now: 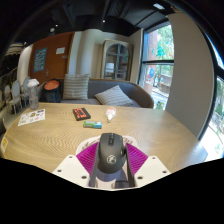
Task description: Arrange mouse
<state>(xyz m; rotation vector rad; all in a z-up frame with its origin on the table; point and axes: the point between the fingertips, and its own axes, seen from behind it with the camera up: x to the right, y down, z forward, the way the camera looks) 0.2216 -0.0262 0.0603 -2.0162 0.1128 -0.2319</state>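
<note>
A black computer mouse (110, 152) with a round logo on its back sits between my gripper's (111, 160) two fingers, its front pointing away from me. The magenta pads (88, 157) press against both of its sides, so the gripper is shut on it. The mouse is over the near edge of a light wooden table (150, 125). I cannot tell if it rests on the table or is held just above it.
Beyond the mouse a small green object (93, 125) and a dark red-brown box (80, 114) lie on the table. A printed sheet (32, 117) lies at its far left. A grey sofa with cushions (110, 96) stands behind the table, with a window to the right.
</note>
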